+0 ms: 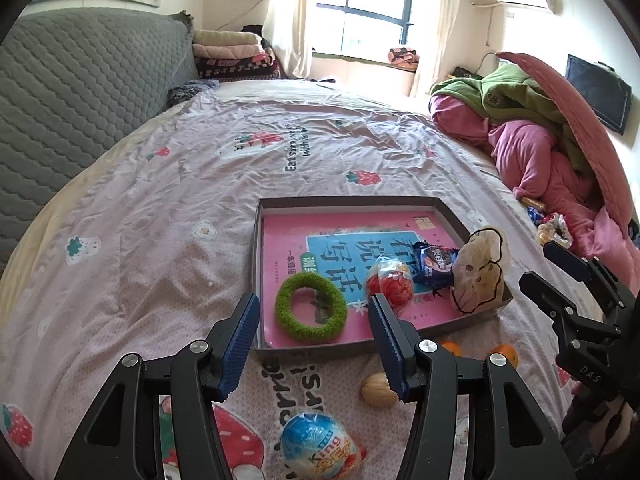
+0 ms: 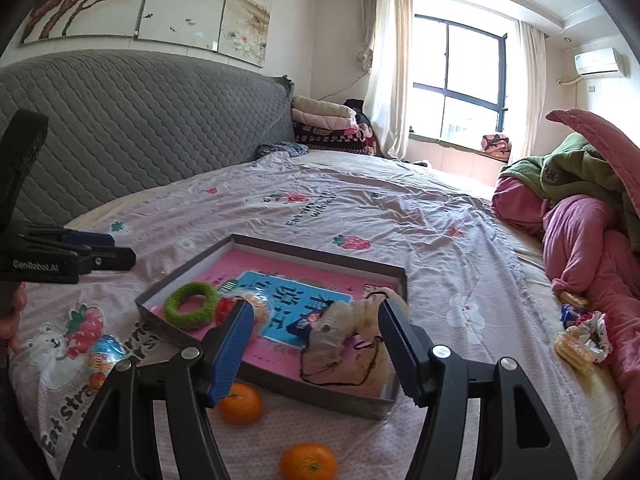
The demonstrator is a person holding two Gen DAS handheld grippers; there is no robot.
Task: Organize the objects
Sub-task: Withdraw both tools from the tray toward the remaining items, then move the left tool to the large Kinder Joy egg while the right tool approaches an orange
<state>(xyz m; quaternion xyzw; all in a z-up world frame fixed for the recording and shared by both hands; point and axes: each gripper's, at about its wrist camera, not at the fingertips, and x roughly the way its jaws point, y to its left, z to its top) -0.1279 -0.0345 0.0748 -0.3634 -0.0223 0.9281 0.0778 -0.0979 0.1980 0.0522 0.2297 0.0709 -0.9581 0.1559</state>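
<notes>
Both grippers empty, jaws spread wide: left gripper (image 1: pixel 314 344), right gripper (image 2: pixel 316 350)

Nearest, loose on bedsheet (image 1: pixel 160 208): foil egg (image 1: pixel 318 446), walnut (image 1: pixel 378 388), two oranges (image 2: pixel 240 403) (image 2: pixel 308 461)

Beyond, tray (image 1: pixel 344 201) holds green ring (image 1: pixel 311 311), red egg (image 1: pixel 389 284), snack packet (image 1: pixel 436 264), mesh pouch (image 1: pixel 478 270)

Judgement: mid-sort, between picks; next move likely right gripper down onto near orange, gentle squeeze, lift over tray wall

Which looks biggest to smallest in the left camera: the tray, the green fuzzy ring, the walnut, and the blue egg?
1. Tray, by far the largest.
2. Green fuzzy ring.
3. Blue egg. It nearly matches the ring, but it lies closer to the camera, so this order is unsure.
4. Walnut, smallest.
</notes>
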